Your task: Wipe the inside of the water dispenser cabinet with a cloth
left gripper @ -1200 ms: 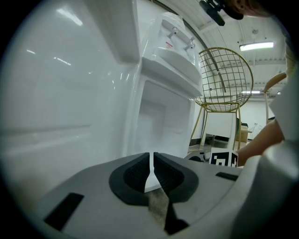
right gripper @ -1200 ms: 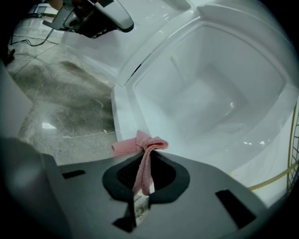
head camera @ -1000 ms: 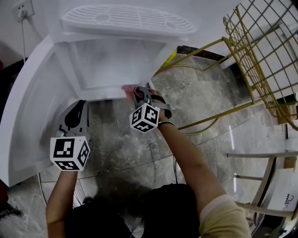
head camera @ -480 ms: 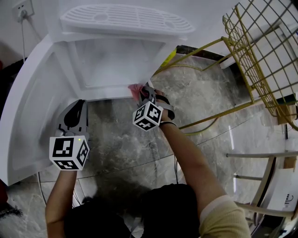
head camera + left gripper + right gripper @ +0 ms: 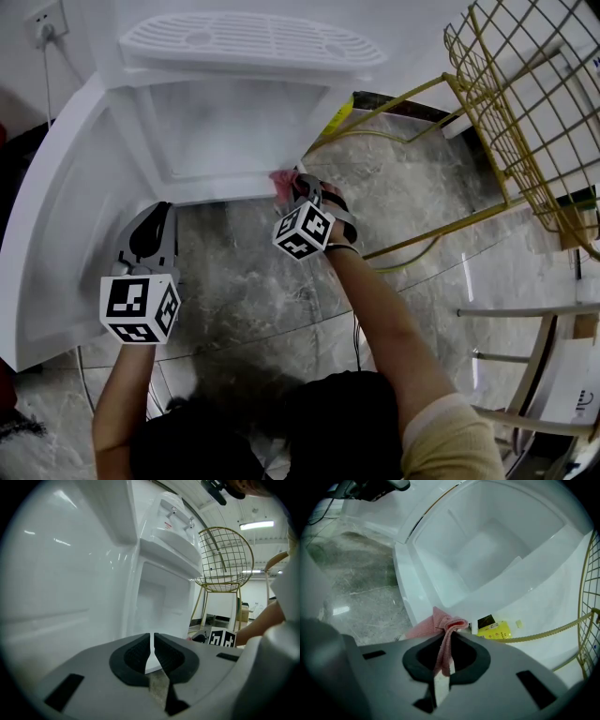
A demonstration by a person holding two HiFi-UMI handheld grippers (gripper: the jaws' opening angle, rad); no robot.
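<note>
The white water dispenser (image 5: 253, 42) stands with its lower cabinet (image 5: 234, 127) open and its door (image 5: 56, 234) swung out to the left. My right gripper (image 5: 292, 185) is at the right end of the cabinet's bottom front edge, shut on a pink cloth (image 5: 280, 179). In the right gripper view the cloth (image 5: 443, 625) is pinched between the jaws of that gripper (image 5: 449, 632), just below the cabinet's white interior (image 5: 487, 545). My left gripper (image 5: 157, 208) hangs in front of the door, shut with nothing in it; the left gripper view shows this gripper (image 5: 153, 635) facing the cabinet (image 5: 157, 606).
A gold wire chair (image 5: 525, 103) stands to the right, its legs (image 5: 422, 239) reaching close to my right arm. A yellow label (image 5: 494, 630) is on the dispenser's side. A wall socket (image 5: 47, 17) with a cable is at the top left. Another chair frame (image 5: 525, 356) is at the lower right. The floor is grey marble.
My right gripper has slid right and slightly up along the cabinet's bottom front edge, taking the pink cloth with it. The left gripper has stayed put.
</note>
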